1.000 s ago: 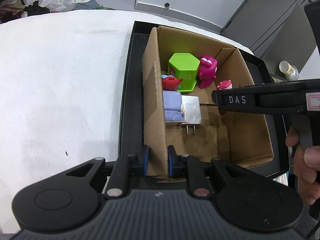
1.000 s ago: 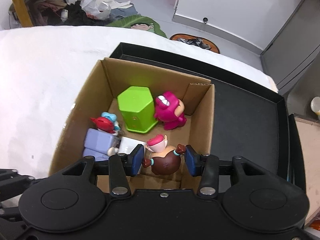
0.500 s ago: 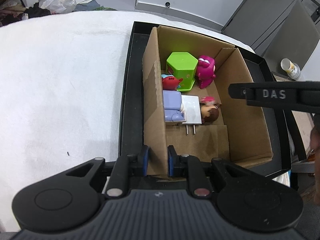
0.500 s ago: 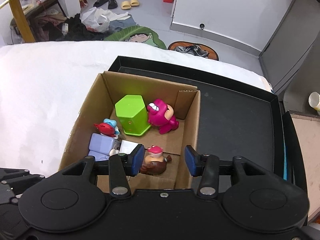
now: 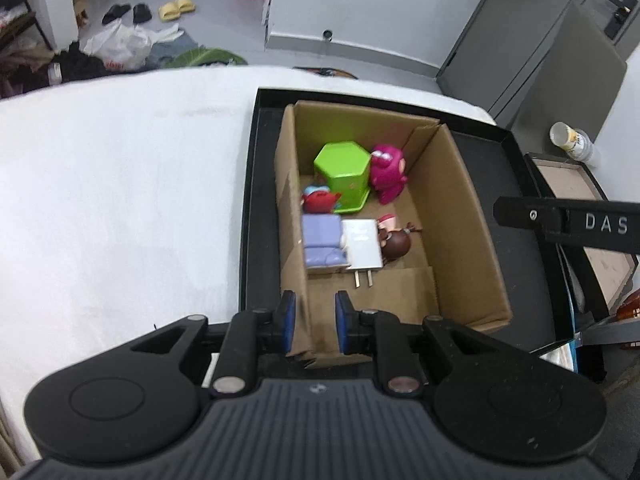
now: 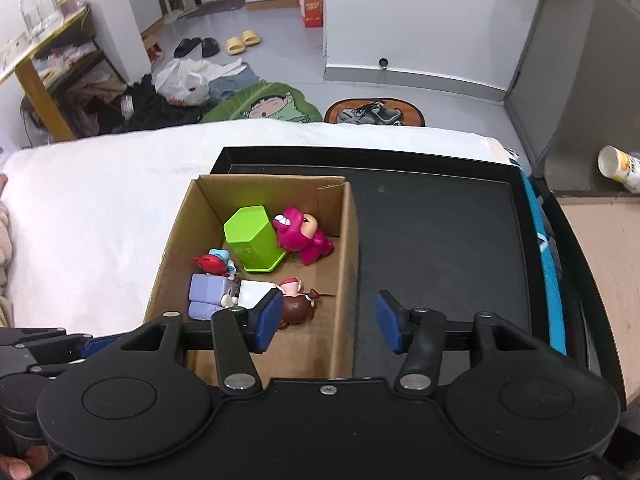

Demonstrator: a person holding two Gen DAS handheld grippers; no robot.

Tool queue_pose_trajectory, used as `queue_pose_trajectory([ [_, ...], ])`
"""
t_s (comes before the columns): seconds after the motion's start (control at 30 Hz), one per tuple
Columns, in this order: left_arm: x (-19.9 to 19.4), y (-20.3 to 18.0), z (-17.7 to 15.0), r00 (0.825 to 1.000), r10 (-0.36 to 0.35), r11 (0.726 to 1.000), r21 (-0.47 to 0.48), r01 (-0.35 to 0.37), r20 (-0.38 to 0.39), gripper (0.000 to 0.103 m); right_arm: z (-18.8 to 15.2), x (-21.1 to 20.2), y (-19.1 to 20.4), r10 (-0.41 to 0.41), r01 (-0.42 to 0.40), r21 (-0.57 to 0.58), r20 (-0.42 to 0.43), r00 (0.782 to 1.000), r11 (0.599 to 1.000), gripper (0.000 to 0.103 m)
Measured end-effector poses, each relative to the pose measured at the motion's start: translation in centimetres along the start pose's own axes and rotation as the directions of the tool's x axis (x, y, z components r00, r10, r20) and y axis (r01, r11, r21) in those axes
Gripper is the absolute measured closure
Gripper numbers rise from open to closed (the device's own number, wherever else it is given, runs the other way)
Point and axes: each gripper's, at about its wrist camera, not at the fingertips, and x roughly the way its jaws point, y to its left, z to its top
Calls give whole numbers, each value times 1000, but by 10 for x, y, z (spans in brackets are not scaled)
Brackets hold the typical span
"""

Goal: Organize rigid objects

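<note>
A cardboard box (image 5: pixel 460 216) stands in a black tray (image 5: pixel 250 200). In it are a green hexagonal container (image 5: pixel 344 172), a magenta bear figure (image 5: pixel 386 176), a red-and-blue figurine (image 5: pixel 318 200), a lilac block toy (image 5: pixel 322 240), a white charger plug (image 5: pixel 362 242) and a brown figurine with a pink hat (image 5: pixel 394 240). My left gripper (image 5: pixel 316 326) is shut on the box's near left wall. My right gripper (image 6: pixel 328 322) hovers above the box's right wall (image 6: pixel 348 240); its jaws are opening with nothing between them. The brown figurine (image 6: pixel 298 306) lies below its left finger.
The tray (image 6: pixel 440 240) rests on a white cloth-covered table (image 5: pixel 120 200). To the right of the tray are a shallow wooden box (image 6: pixel 600 260) and a paper cup (image 6: pixel 618 166). Shoes, bags and a mat lie on the floor beyond.
The right gripper let go of the brown figurine, which now lies in the box, then rose, shifted right and widened its jaws. The left gripper rose slightly, still clamped on the box wall.
</note>
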Motion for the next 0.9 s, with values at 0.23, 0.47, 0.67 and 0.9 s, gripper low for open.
queue_pose_trajectory([
  [0.23, -30, -10, 1, 999, -9, 1000, -1, 9, 42, 83, -12, -24, -14, -4, 2, 57, 47, 999, 998, 35],
  [0.47, -66, -17, -5, 996, 15, 1000, -6, -15, 92, 53, -26, -51, -21, -25, 14, 99, 106, 994, 995, 16],
  [0.67, -99, -28, -16, 988, 16, 1000, 2, -17, 155, 33, -36, -77, -26, -34, 14, 128, 154, 987, 992, 2],
  [0.9, -128, -39, -31, 980, 1, 1000, 14, -4, 200, 21, -51, -103, -34, -20, -11, 167, 186, 982, 986, 0],
])
